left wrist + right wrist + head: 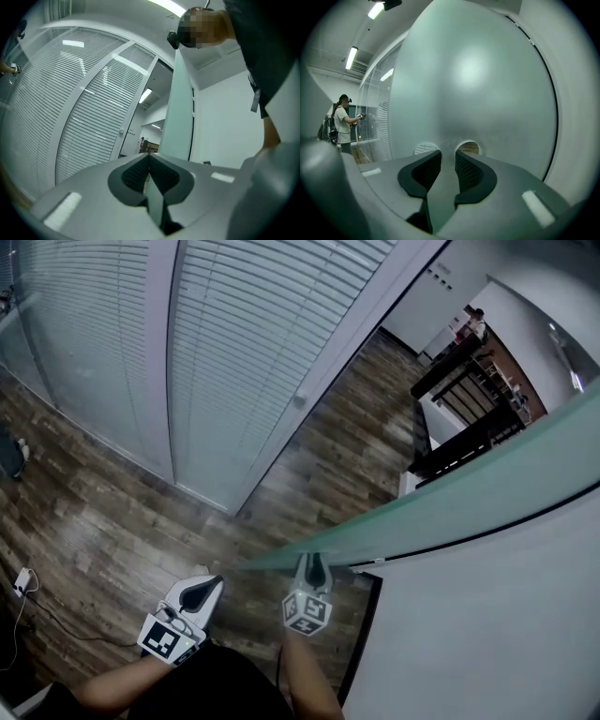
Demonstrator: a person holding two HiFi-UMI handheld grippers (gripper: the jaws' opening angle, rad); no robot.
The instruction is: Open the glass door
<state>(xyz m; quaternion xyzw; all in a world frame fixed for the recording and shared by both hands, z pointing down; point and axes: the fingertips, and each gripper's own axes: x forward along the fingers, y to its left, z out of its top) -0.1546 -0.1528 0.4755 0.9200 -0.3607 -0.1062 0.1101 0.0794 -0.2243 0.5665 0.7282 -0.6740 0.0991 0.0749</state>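
The frosted glass door stands ajar and runs as a greenish band from lower middle to the right edge in the head view. It fills the right gripper view as a pale face. My right gripper is against the door near its free end. Its jaws stand a little apart on a grey strip of the door handle between two round clear openings. My left gripper hangs free to the left of the door, shut with nothing in it. It looks past the door's edge.
Glass walls with white blinds line the far side of the wood-floor corridor. A white wall and the dark door frame lie to the right. Black furniture stands beyond the door. Another person stands at the far left. A cable lies on the floor.
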